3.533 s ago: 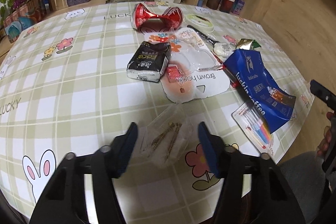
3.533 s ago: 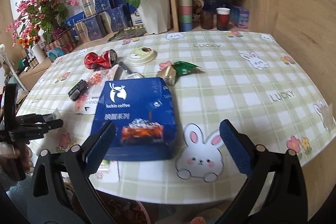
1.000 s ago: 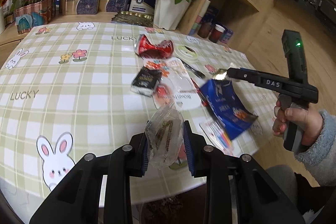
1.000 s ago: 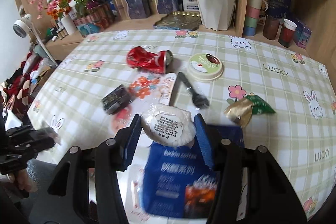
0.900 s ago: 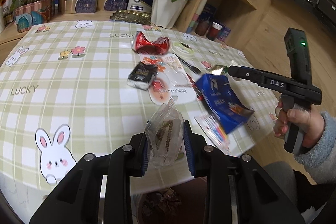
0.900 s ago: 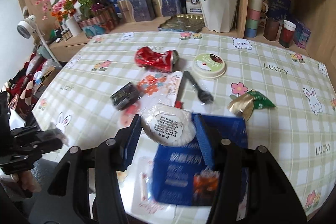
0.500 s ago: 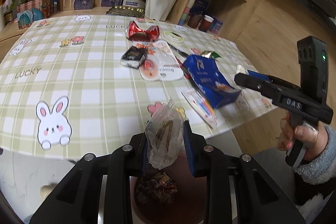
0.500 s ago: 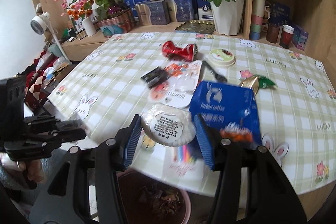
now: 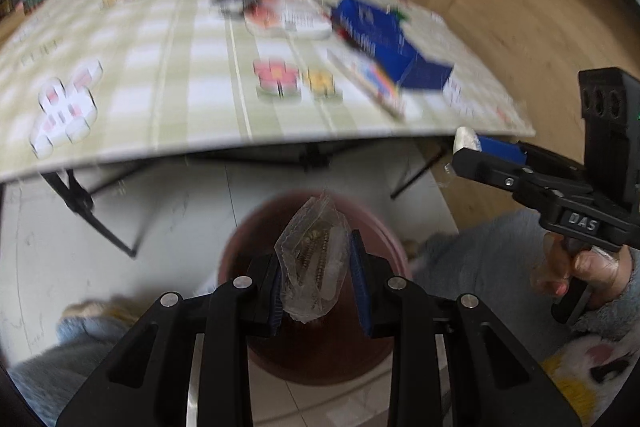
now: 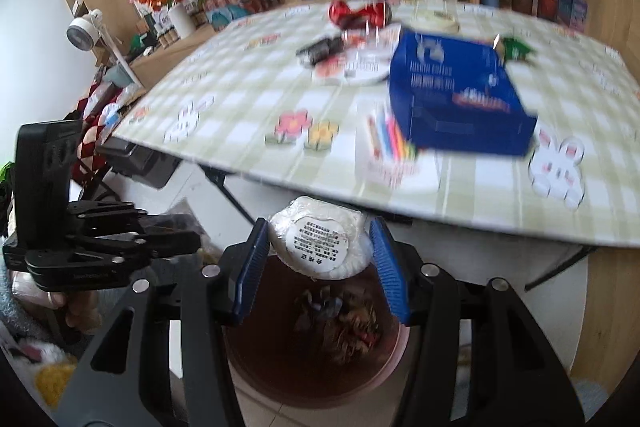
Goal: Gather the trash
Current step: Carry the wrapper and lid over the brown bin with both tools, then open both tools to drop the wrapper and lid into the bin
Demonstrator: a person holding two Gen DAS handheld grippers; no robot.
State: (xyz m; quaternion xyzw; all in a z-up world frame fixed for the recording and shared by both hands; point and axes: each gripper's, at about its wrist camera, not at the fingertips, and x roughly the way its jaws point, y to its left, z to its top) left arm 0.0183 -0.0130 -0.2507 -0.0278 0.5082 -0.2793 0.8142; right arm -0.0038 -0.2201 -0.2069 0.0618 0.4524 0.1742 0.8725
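Left gripper (image 9: pixel 316 281): black frame, blue ribbed pads, clamped on a crumpled clear plastic bag (image 9: pixel 313 259) with brownish strands inside. It hangs over the open mouth of a round reddish-brown plastic bin (image 9: pixel 384 239) standing on the pale tiled floor, below the near edge of the table.

Right gripper (image 10: pixel 318 259): same build, pads pressed against both sides of a round white wrapped packet (image 10: pixel 320 245) with a printed circular label facing the camera. It too is over the bin (image 10: pixel 280 367), which holds a dark heap of scraps; the bin's contents are blurred.

Both grippers are close together over the bin; each shows in the other's view, the right gripper (image 9: pixel 476 147) at the right side of the left wrist view, the left gripper (image 10: pixel 180 241) at the left side of the right wrist view.

Table with green-and-white checked cloth (image 10: pixel 240 99), printed with rabbits and flowers; both views motion-blurred.
- Blue cardboard coffee box (image 10: pixel 456 95), near the front edge.
- Flat white card of coloured sticks (image 10: pixel 390 143), partly under the box, at the front edge.
- Crushed red drinks can (image 10: pixel 352 11), towards the far edge.
- Small black packet (image 10: pixel 320 51), beside a white printed card (image 10: pixel 356 69).
- Round cream lid (image 10: pixel 436 19), far side.
- Green-and-gold foil wrapper (image 10: pixel 516 49), behind the box.
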